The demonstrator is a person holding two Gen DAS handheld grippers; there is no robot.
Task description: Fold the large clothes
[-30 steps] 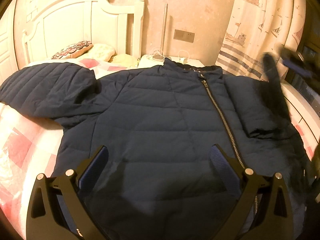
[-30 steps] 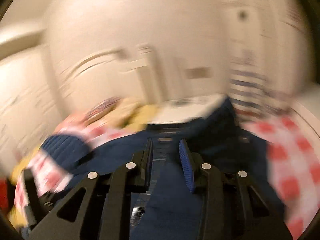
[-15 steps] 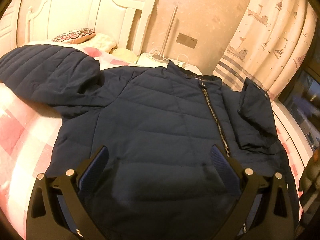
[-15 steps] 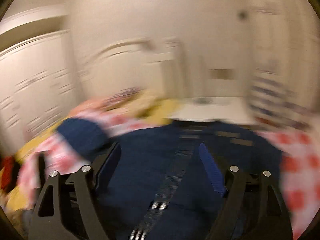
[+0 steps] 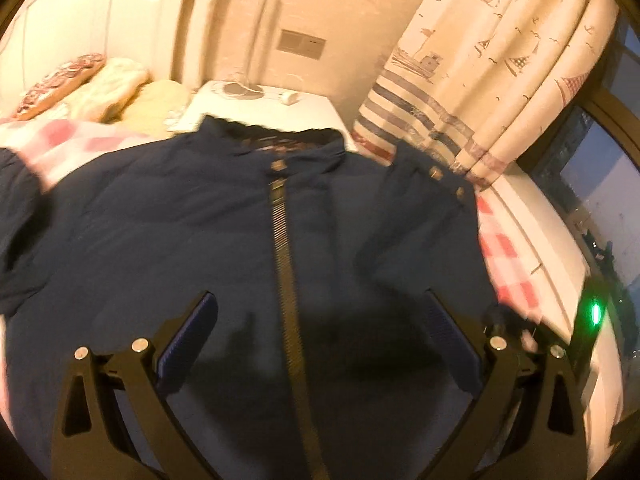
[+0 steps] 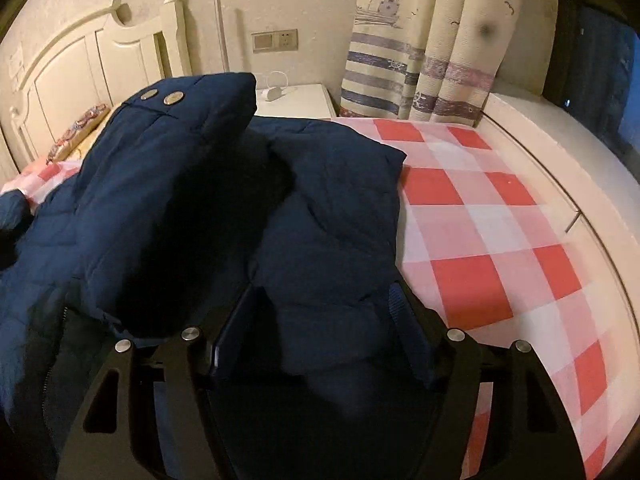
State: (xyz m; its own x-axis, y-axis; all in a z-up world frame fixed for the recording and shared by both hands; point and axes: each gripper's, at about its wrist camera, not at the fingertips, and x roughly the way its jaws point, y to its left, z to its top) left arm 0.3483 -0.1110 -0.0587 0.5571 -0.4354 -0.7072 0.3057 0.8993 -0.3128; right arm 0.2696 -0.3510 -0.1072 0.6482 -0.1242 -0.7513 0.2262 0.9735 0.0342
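A navy puffer jacket (image 5: 180,240) lies front up on the red-and-white checked bed (image 6: 480,220), its zipper (image 5: 282,240) closed. My left gripper (image 5: 318,296) hovers open over the lower front, with the zipper running between its fingers. The jacket's right sleeve (image 6: 160,184) lies folded across the body, its cuff with two metal snaps (image 6: 160,98) pointing toward the collar. My right gripper (image 6: 323,290) is low at the jacket's right side edge (image 6: 332,220). Its jaws are closing, still wide, with a puffy fold of that edge between them.
A white headboard (image 6: 80,64) and pillows (image 5: 80,84) are at the far left. A white bedside table (image 5: 260,108) with a lamp base stands behind the collar. A ship-print curtain (image 5: 480,80) hangs at the back right, with a pale ledge (image 6: 560,160) along the bed's right side.
The left view has slid right across the jacket, bringing the zipper between its fingers. The right gripper let go of the sleeve, opened wide and dropped to the jacket's right edge.
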